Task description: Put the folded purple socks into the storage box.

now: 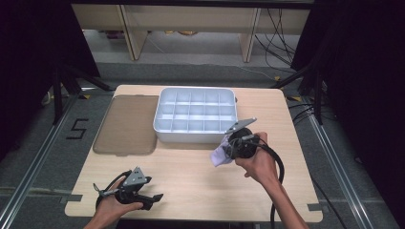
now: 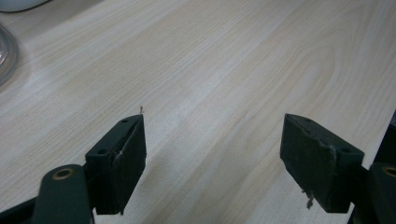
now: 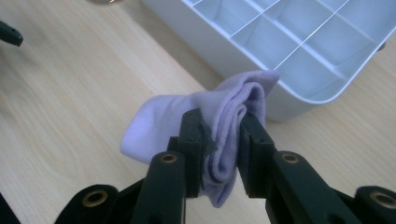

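My right gripper (image 3: 220, 128) is shut on a folded pale lilac sock (image 3: 161, 121), which bulges out between the jaws. In the high view that gripper (image 1: 228, 149) holds the sock (image 1: 220, 156) just above the table, in front of the near right corner of a white divided box (image 1: 167, 131). The box (image 3: 289, 100) has many empty compartments. My left gripper (image 1: 154, 199) rests near the table's front left edge. In its own view the left gripper (image 2: 212, 154) is open over bare wood with nothing between the jaws.
A flat translucent brown lid (image 1: 126, 124) lies on the table left of the box. The wooden table (image 1: 191, 171) has free room in its middle and front. Beyond its far edge are shelving legs and cables on the floor.
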